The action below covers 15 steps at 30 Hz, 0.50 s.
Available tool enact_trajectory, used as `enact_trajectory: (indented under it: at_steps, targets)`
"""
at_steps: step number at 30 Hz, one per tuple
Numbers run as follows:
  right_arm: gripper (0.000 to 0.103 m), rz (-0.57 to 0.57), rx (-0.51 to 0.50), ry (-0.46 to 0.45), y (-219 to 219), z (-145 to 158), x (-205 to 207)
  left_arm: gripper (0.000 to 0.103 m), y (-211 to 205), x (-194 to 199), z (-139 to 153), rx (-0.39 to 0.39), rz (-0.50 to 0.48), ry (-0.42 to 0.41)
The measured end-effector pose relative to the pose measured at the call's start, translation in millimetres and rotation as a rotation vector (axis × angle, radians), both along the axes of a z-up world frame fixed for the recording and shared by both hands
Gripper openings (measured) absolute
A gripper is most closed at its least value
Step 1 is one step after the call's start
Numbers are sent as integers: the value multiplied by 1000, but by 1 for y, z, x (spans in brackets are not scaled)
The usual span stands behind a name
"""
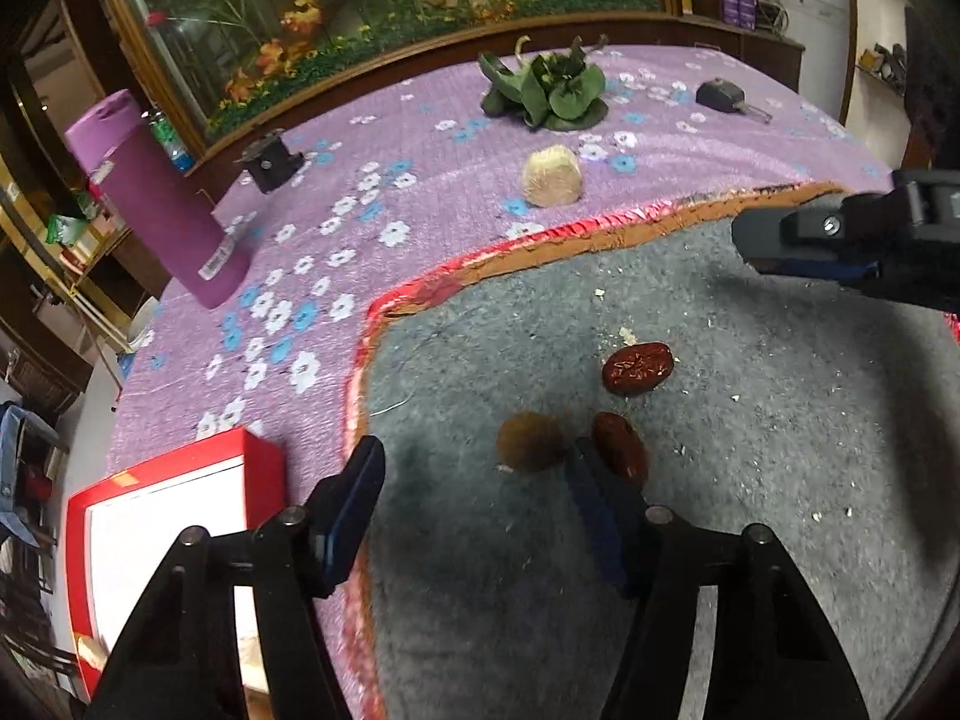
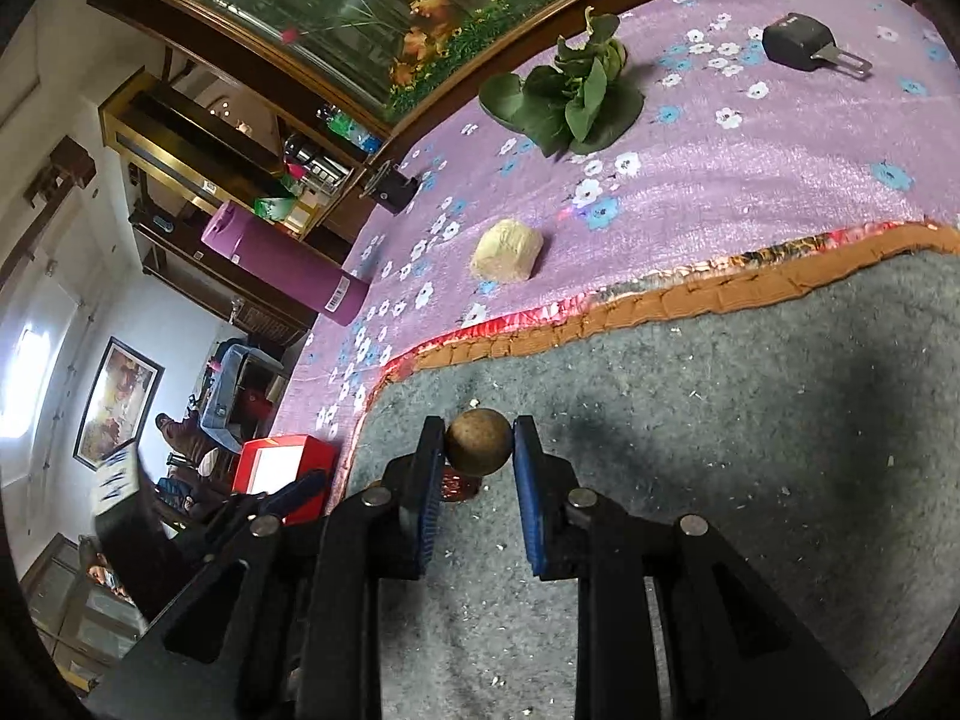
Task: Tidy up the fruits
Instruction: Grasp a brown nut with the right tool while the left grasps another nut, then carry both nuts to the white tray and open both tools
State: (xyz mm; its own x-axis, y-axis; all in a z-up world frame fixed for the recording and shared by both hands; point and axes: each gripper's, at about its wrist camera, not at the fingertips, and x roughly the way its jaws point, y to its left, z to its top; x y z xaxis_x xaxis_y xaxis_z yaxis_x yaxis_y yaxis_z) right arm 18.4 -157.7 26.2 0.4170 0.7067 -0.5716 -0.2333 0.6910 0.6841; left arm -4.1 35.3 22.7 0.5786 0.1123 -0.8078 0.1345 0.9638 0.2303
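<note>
Item: small round brown fruit (image 2: 478,441), matt and faintly speckled, being held between the blue pads (image 2: 528,498) of the right gripper (image 2: 478,444), just above the grey felt mat (image 2: 750,420). It is judged light and firm, with a dry skin that is unlikely to slip; being round, it is best being taken across its widest part, as it is here, and with modest pressure, since a thin shell may be cracking under a hard squeeze.

Item: two wrinkled dark red dates, one (image 1: 637,367) lying clear on the mat, the other (image 1: 620,447) lying just beside the right-hand finger of the left gripper (image 1: 474,480). They are judged light, soft and slightly tacky, and are best being gripped across the short axis.

Item: a brownish round blur (image 1: 531,441) is being seen on the mat between the left gripper's fingers; what it is cannot be told.

Pose, left gripper: it is being held wide open and empty, low over the mat's near edge, fingers pointing forward across the table (image 1: 420,192); a red box (image 1: 180,516) is lying at its left.

Pose, right gripper: it is being held closed on the fruit, tilted down toward the mat; in the left wrist view its tip (image 1: 840,246) is entering from the right, above the mat.

Unrelated stock on the purple cloth: a pale fibrous lump (image 1: 552,175) and green leaves (image 1: 543,90).
</note>
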Motion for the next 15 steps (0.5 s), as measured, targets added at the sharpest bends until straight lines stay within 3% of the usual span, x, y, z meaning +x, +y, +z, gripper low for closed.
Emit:
enact_trajectory:
  at_steps: [4,6,15]
  targets:
    - [25,4,-2,1,1,-1,1,37,-1,9,-7,-38,-6,17]
    - [25,4,-4,4,1,-2,1,20,-1,9,-9,-78,-17,14]
    - [25,6,-12,-29,1,1,-1,20,2,-19,7,-100,41,-76]
